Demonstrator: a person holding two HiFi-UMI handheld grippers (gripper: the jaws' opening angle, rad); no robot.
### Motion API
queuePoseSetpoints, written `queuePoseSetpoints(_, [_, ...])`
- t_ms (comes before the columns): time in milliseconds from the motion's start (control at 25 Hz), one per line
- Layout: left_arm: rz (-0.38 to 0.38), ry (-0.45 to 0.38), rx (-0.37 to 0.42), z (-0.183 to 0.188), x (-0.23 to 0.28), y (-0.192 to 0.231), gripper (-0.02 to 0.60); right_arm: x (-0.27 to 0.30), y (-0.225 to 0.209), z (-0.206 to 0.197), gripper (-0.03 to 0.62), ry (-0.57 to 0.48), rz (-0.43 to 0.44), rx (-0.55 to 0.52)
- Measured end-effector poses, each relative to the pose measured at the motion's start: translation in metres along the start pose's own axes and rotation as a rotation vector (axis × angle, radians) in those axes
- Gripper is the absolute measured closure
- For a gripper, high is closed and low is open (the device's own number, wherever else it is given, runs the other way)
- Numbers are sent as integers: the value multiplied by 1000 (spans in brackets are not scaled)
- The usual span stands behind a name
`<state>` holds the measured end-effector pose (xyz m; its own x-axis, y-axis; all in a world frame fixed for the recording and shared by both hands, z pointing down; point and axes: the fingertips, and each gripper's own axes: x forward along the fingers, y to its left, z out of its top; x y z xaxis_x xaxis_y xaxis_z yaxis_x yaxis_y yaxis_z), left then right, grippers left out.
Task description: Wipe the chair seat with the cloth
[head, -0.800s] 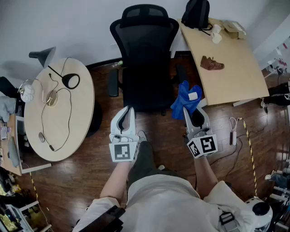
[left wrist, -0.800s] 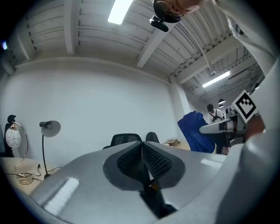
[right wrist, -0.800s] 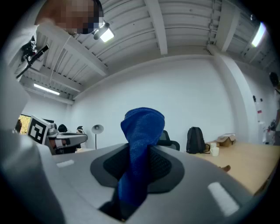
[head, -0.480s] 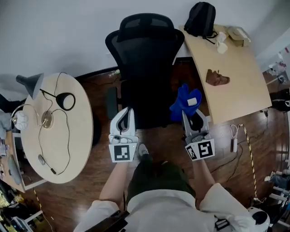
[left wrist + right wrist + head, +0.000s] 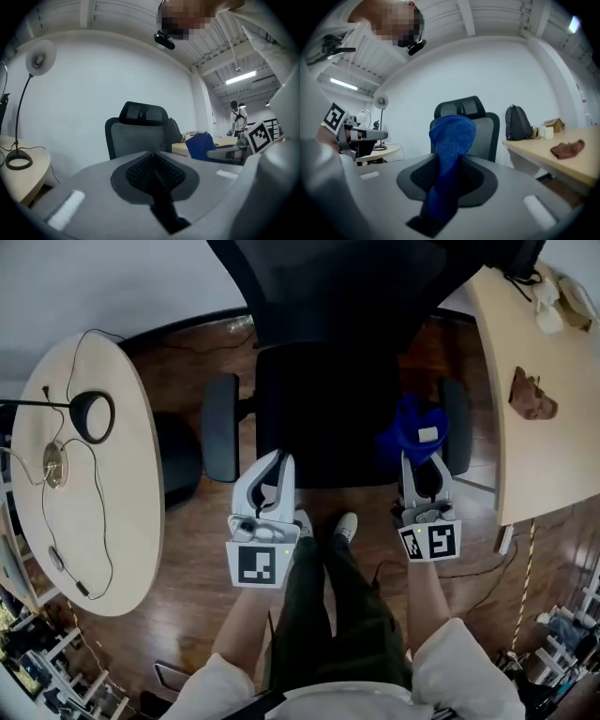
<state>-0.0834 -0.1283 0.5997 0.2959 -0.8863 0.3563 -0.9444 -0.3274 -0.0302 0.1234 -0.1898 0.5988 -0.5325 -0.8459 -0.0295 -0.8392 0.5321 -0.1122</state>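
Observation:
A black office chair stands right in front of me, its seat (image 5: 323, 409) filling the upper middle of the head view. My right gripper (image 5: 424, 457) is shut on a blue cloth (image 5: 417, 432), which bunches up past the jaws over the seat's front right corner, by the right armrest (image 5: 456, 423). In the right gripper view the cloth (image 5: 449, 161) rises between the closed jaws and hides part of the chair back (image 5: 485, 126). My left gripper (image 5: 277, 463) is shut and empty at the seat's front left edge. The left gripper view shows the chair back (image 5: 138, 136).
A round wooden table (image 5: 80, 474) with a desk lamp base (image 5: 92, 416) and cables is on the left. A light desk (image 5: 548, 399) with a brown rag (image 5: 532, 395) is on the right. My feet (image 5: 345, 526) stand on the wood floor below the seat.
The view has closed in on the chair, with the seat now much larger. Both grippers have come up to the seat's front edge, the right one still holding the cloth.

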Motion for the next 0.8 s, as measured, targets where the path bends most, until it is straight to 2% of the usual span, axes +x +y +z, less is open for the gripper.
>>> queuePoseSetpoints(40, [9, -46, 2, -11, 4, -3, 545, 4, -4, -28, 487, 28, 5, 10])
queuePoseSetpoints(160, [51, -427, 114, 14, 13, 8, 543, 45, -1, -126, 487, 118, 9, 21])
queuePoseSetpoints(200, [68, -500, 135, 17, 15, 14, 543, 66, 3, -165, 487, 163, 10, 36])
queuePoseSetpoints(240, [82, -529, 144, 16, 16, 18, 543, 90, 8, -207, 487, 215, 11, 51])
queuePoseSetpoints(360, [82, -514, 147, -1, 18, 24, 543, 157, 30, -328, 488, 412, 38, 100])
queuePoseSetpoints(480, [79, -474, 129, -21, 18, 30, 543, 219, 66, -403, 488, 604, 98, 145])
queuePoseSetpoints(560, [89, -455, 111, -36, 19, 35, 543, 252, 84, -426, 488, 691, 131, 142])
queuePoseSetpoints(640, [92, -436, 102, -45, 20, 38, 543, 271, 96, -437, 488, 732, 170, 119])
queuePoseSetpoints(720, [93, -439, 103, -42, 18, 38, 543, 279, 101, -450, 488, 786, 205, 79])
queuePoseSetpoints(800, [87, -443, 107, -37, 16, 39, 543, 279, 92, -460, 488, 828, 196, 70])
